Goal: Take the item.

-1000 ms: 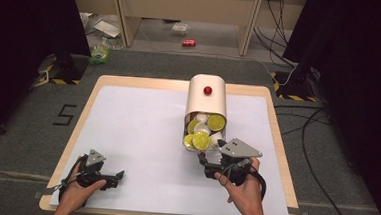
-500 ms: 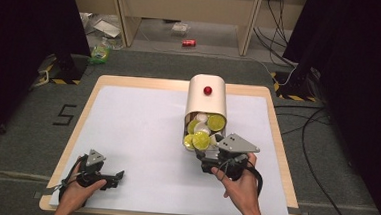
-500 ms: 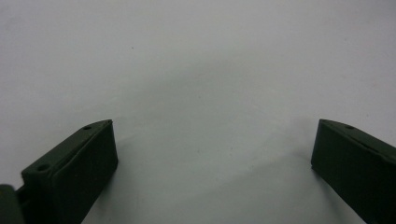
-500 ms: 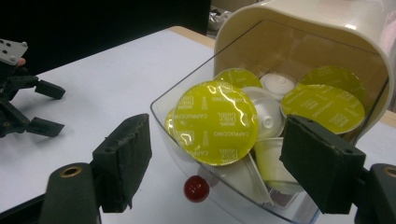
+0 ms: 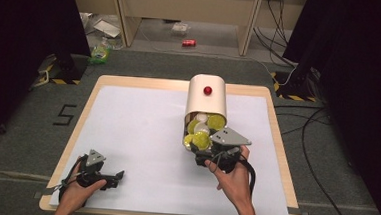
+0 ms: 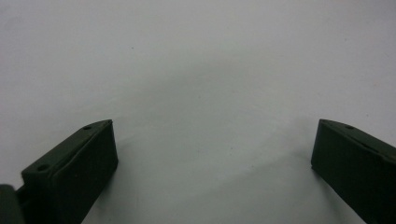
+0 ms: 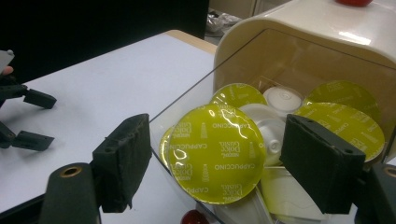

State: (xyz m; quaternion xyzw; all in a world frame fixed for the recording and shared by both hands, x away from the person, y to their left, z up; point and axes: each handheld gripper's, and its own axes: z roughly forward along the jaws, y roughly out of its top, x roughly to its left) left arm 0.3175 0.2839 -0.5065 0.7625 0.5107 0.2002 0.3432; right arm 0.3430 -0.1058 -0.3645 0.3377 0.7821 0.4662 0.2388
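Note:
A cream capsule box [image 5: 207,101] with a red knob [image 5: 207,90] lies on the white table [image 5: 137,129], its clear front open toward me. Yellow-green and white capsules [image 5: 202,131] spill out of it. My right gripper [image 5: 209,158] is at the box's mouth, under its grey plate. In the right gripper view it [image 7: 219,161] is open, its jaws on either side of a yellow-green Cappuccino capsule [image 7: 215,154] without touching it. My left gripper [image 5: 115,177] rests at the table's front left, open [image 6: 215,158] over bare table.
The box's clear wall [image 7: 187,98] runs just left of the capsule. A small red part [image 7: 194,217] shows below it. The left gripper [image 7: 23,116] appears far off. On the floor beyond are a red can [image 5: 188,43] and cables [image 5: 307,124].
My right gripper has moved forward and slightly left, closer to the capsules at the box's mouth. The left gripper has stayed in place.

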